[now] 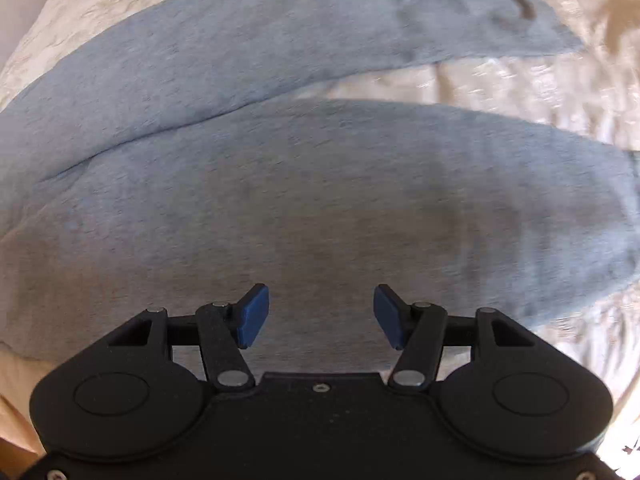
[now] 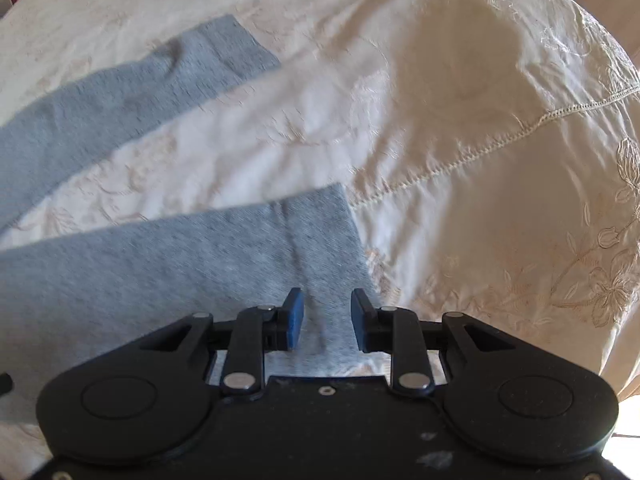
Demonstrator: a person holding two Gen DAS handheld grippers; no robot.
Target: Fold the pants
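The grey sweatpants are spread flat on a cream embroidered bedspread, both legs laid out and splayed into a narrow V, with a wedge of bedspread showing between them. In the left wrist view the legs run long-axis left to right, joined at the left and parting toward the right, where the far leg ends in its cuff.

The right gripper sits right over the cuff end of the near leg. Its fingers are part-way apart, the hem lying below the gap, and I can't see the pads pressing any cloth. So that hand looks to be nearer a graspable edge. Just right of the hem the cloth ends and bare bedspread opens out, with a stitched seam crossing it.

The left gripper hangs over the broad middle of the near leg with its fingers spread wide and nothing between them; the leg's near edge is just below the gripper body.

My read: the first fold brings the near leg over the far one. Plenty of open bedspread beyond and to the right, nothing in the way.
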